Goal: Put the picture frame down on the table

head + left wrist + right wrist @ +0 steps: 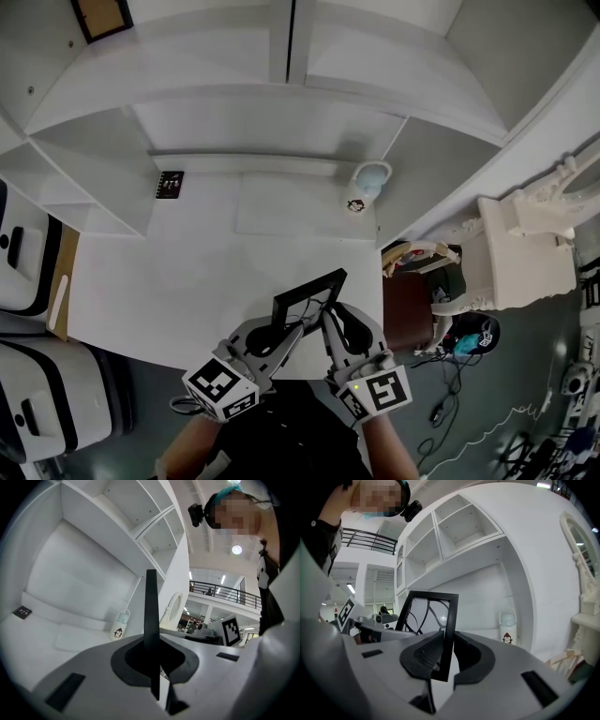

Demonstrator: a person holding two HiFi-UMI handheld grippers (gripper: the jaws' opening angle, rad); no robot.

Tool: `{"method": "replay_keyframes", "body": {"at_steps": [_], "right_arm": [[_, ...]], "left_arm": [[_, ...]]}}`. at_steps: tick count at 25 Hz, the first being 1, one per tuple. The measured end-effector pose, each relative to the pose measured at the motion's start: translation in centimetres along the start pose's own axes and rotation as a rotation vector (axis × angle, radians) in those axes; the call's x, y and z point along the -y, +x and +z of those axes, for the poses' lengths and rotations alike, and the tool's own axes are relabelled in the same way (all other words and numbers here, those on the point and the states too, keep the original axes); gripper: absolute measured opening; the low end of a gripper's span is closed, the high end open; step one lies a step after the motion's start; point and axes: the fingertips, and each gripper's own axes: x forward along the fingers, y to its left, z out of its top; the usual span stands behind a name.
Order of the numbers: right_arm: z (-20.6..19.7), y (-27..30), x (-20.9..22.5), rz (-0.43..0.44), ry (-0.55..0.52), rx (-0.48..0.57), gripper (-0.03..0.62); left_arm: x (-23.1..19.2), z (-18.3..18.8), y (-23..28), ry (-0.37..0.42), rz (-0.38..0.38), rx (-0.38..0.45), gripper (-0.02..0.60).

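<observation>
A black picture frame point(309, 284) with glass stands upright over the front edge of the white table point(178, 281), held from both sides. My left gripper point(284, 336) is shut on its left side; in the left gripper view the frame point(151, 611) shows edge-on between the pads. My right gripper point(328, 323) is shut on its right rail, and the frame point(450, 620) rises from the jaws in the right gripper view. Whether its lower edge touches the table is hidden by the grippers.
A small white bottle with a penguin print point(366, 185) stands at the back right of the table. A black card point(170, 184) lies at the back left, by a white mat point(300, 206). Shelves point(281, 84) rise behind. A white ornate chair point(525, 244) stands right; white cases point(28, 253) stand left.
</observation>
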Motion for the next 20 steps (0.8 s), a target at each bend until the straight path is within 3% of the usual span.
{"method": "replay_keyframes", "body": {"at_steps": [7,13,20], "right_arm": [[-1.9,1.2,0.7,-0.060,0.057,-0.058,0.066],[-4.8,1.7,2.9,-0.132,0.148,-0.129,0.066],[-8.2,4.0,4.8,-0.182,0.206,-0.229,0.066]], "left_arm": [[-2.0,-1.8,0.4,-0.001,0.090,-0.027,0.030],[-4.4,-3.5,0.6,0.013,0.163,-0.066,0.098],[-7.4,-6.0,0.3,0.025,0.257,-0.135,0.100]]}}
